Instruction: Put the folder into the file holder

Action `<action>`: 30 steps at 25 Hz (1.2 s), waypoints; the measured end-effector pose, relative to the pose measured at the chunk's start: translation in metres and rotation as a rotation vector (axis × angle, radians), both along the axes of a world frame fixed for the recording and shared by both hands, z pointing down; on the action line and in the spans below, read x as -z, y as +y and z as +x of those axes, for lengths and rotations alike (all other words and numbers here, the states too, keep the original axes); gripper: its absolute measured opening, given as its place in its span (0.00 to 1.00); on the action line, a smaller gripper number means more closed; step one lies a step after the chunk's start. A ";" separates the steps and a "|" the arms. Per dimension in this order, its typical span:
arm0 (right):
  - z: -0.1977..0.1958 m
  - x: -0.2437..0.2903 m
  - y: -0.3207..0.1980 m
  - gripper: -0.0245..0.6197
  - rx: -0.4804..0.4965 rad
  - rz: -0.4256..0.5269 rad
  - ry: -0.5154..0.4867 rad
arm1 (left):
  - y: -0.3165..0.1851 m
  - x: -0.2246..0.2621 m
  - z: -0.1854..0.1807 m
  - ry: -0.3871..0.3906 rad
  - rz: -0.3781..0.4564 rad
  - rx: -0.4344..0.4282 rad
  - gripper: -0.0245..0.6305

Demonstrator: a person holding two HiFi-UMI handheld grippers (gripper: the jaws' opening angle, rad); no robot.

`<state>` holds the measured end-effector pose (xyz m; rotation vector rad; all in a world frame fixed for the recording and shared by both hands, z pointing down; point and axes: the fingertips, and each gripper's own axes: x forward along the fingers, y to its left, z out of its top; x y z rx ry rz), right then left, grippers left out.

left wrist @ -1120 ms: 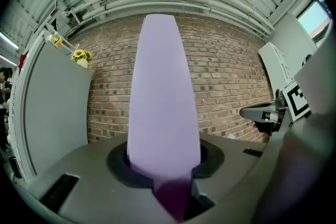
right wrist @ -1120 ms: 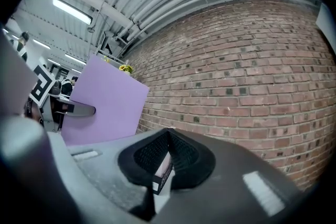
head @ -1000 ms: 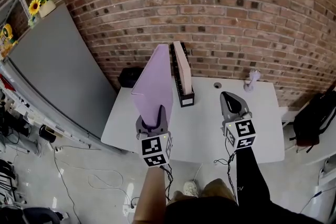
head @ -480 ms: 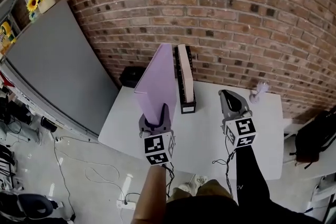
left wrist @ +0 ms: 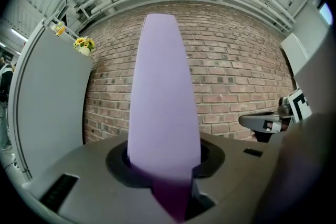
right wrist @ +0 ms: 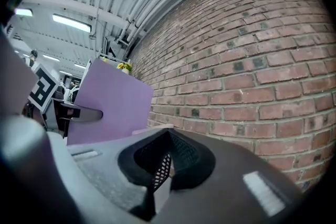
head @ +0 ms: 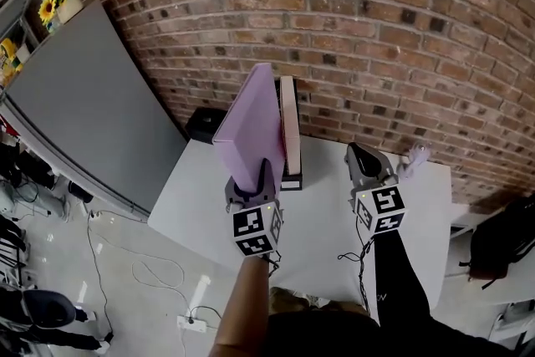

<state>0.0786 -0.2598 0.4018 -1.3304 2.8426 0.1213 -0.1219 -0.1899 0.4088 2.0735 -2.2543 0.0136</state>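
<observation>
While the left gripper [head: 250,182] pinches the folder [head: 251,123] just beside the file holder [head: 291,177], it is not yet inserted; the right gripper [head: 360,155] looks pressed together, empty.

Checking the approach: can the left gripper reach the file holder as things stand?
Probably yes: the left gripper, shut on the purple folder, sits close to the file holder with nothing between.

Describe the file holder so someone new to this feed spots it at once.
Below the brick wall stands a white table. At its far edge is the file holder: a narrow black upright rack holding a pale folder, just right of the purple folder in the left gripper. The small lilac object farther right is much lower and pale.
</observation>
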 end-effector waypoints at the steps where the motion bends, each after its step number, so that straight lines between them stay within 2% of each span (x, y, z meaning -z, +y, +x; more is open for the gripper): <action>1: 0.002 -0.001 -0.002 0.04 0.002 -0.003 -0.002 | -0.003 -0.002 0.003 -0.002 -0.003 0.004 0.27; 13: 0.033 -0.013 -0.031 0.04 -0.040 -0.031 -0.036 | -0.050 -0.006 0.009 -0.049 0.001 0.043 0.27; 30: 0.049 -0.040 -0.060 0.04 -0.104 -0.079 0.010 | -0.119 -0.013 -0.002 -0.012 0.009 0.055 0.27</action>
